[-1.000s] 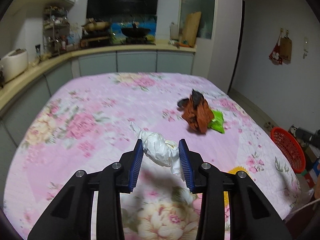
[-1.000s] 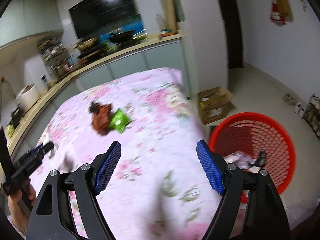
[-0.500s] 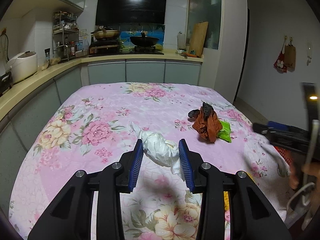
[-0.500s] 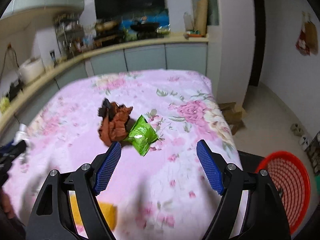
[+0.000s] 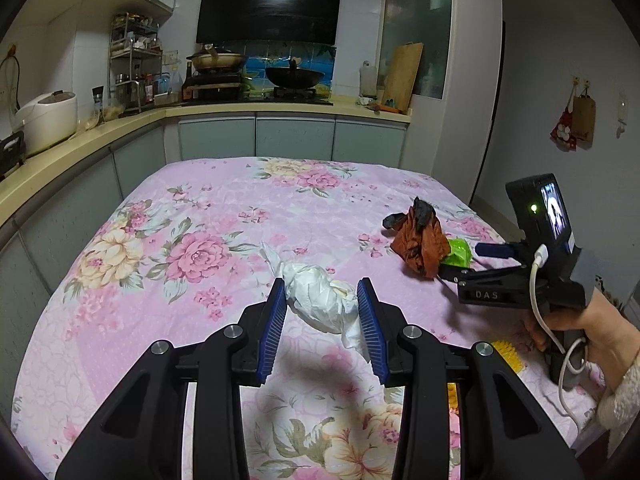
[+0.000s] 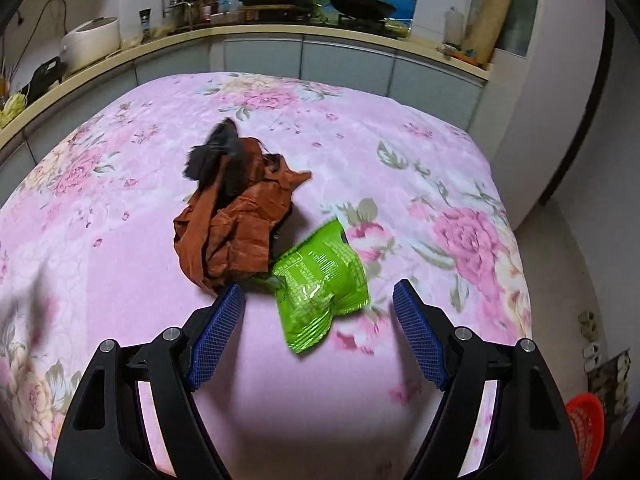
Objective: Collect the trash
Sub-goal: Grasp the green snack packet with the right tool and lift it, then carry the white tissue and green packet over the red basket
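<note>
The left tongs clench a white wad above the floral cloth. The right tongs gape wide, a green packet lying between their pads, touching a brown wrapper far-left of it.

A pink floral quilt is covering the broad surface in front. Behind it, a beige countertop is running above pale grey-green cabinets. A white rice cooker is sitting at the counter's left end, near a wire rack holding jars. A black wok is resting on the stove beneath a black range hood. A wooden cutting board is leaning against the wall.
</note>
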